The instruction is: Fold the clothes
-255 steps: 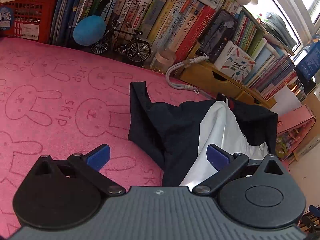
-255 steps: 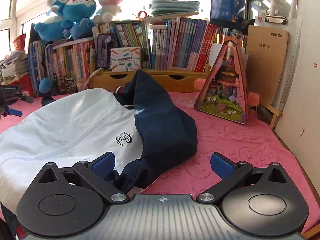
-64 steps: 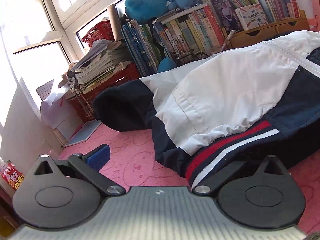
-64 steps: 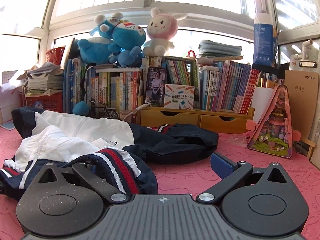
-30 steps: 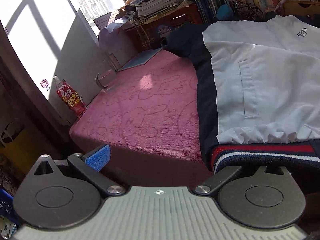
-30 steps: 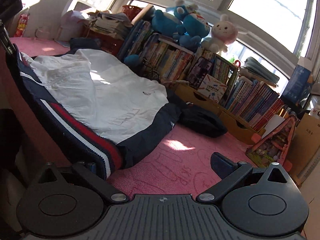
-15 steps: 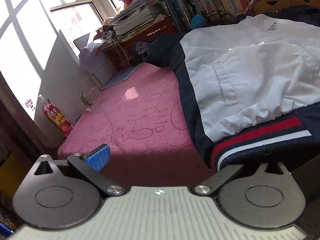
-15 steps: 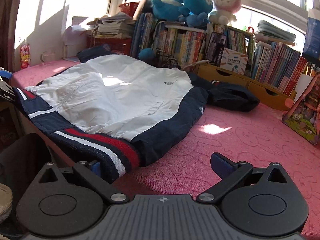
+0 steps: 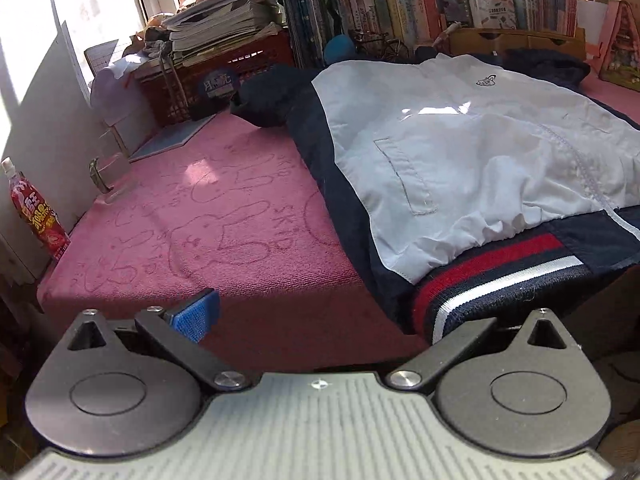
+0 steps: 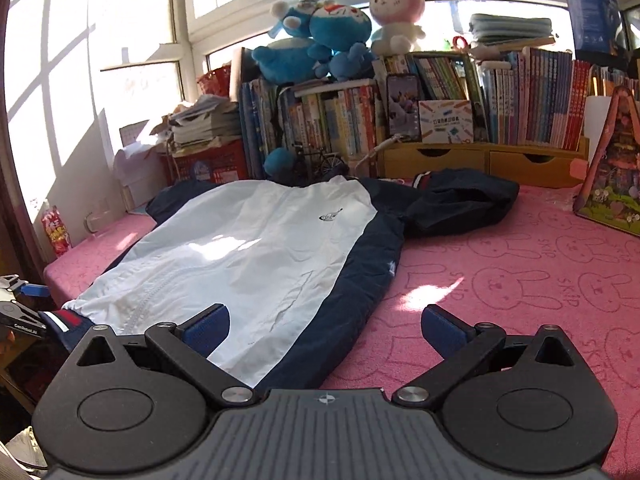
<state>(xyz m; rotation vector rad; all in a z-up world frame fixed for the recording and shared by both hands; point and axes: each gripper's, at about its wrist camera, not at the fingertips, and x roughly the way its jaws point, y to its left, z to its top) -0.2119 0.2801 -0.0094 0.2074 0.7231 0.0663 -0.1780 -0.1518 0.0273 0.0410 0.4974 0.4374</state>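
My left claw (image 9: 340, 316) spread wide at the striped hem, jacket (image 10: 256, 256) flat on the pink rabbit-print desk (image 10: 520, 280) at 11 o'clock of my right claw (image 10: 326, 330), also spread, gripping nothing.

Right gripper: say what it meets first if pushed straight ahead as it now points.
Probably the jacket: the open right gripper sits low over its navy side panel at the near edge, pointing along the garment toward the bookshelf. Depth is uncertain.

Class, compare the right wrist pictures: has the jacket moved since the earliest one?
Yes. The jacket was bunched near the wooden drawer unit; now it lies spread flat, reaching the mat's near edge, away from the drawers.
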